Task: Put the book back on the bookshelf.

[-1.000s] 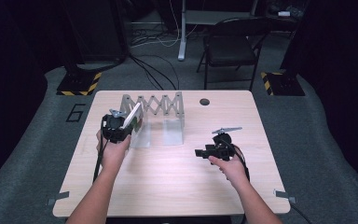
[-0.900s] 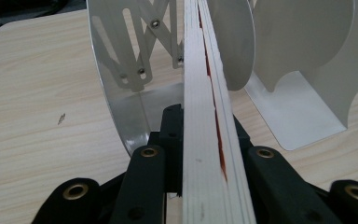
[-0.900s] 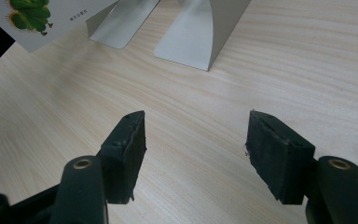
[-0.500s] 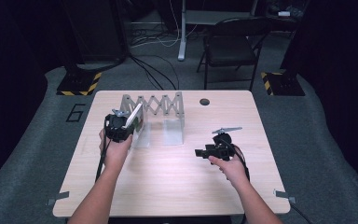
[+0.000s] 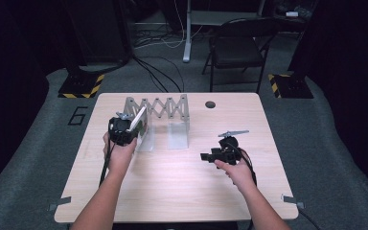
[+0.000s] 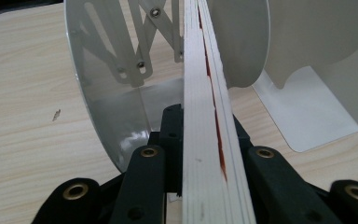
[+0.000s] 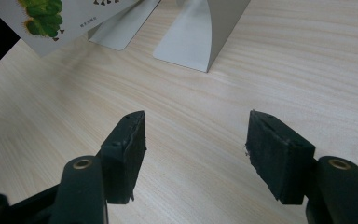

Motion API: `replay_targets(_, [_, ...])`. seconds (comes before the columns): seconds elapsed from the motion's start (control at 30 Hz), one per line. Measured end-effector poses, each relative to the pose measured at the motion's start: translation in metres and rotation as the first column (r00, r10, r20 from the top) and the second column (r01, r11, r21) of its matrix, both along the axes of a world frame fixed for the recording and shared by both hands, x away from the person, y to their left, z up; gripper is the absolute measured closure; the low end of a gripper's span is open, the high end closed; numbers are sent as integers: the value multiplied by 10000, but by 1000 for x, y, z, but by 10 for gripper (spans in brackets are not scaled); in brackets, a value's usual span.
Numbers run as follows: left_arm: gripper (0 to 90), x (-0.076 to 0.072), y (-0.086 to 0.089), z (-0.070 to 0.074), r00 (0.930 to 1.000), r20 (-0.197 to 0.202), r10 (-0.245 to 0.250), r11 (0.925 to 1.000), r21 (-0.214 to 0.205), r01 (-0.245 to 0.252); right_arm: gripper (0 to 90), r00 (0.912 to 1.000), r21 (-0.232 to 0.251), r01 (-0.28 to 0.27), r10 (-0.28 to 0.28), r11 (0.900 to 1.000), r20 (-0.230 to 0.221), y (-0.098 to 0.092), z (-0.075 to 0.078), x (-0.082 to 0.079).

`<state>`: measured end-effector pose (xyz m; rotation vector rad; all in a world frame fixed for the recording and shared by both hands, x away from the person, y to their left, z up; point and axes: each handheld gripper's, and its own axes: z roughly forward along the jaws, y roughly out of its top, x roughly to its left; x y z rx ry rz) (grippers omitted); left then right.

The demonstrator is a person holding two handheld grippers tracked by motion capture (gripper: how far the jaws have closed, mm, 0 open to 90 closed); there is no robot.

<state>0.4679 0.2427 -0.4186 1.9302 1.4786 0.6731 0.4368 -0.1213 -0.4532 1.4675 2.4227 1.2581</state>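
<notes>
Since the earlier frame, the left gripper (image 5: 124,130) has been advanced toward the expanding bookend rack (image 5: 159,109). Its jaws are clamped on a thin picture book (image 6: 205,116), held upright, apparently for slotting between dividers. The right gripper (image 7: 196,151) is parked spread and empty over the table (image 5: 182,191).

A light wooden table (image 5: 182,191) stands on grey carpet (image 5: 43,158). Beyond its far edge sits a black folding chair (image 5: 237,48), with cables (image 5: 160,40) trailing across the floor to its left. Two black bases with yellow-and-black hazard stripes (image 5: 81,85) flank the far corners. A "6" (image 5: 78,115) marks the carpet at left.
</notes>
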Motion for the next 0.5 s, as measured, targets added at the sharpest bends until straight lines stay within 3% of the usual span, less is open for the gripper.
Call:
replay_targets(0.33, [759,1,-5,-7,9999,100,68,9998,187,-70,376,10000,18,4,-5,10000,33,0,1,-1])
replay_targets(0.5, [757,2,-9,-11,9999,-67,147,9995,294,-145,376,10000,61,16,-17,10000,84,-2,1,1])
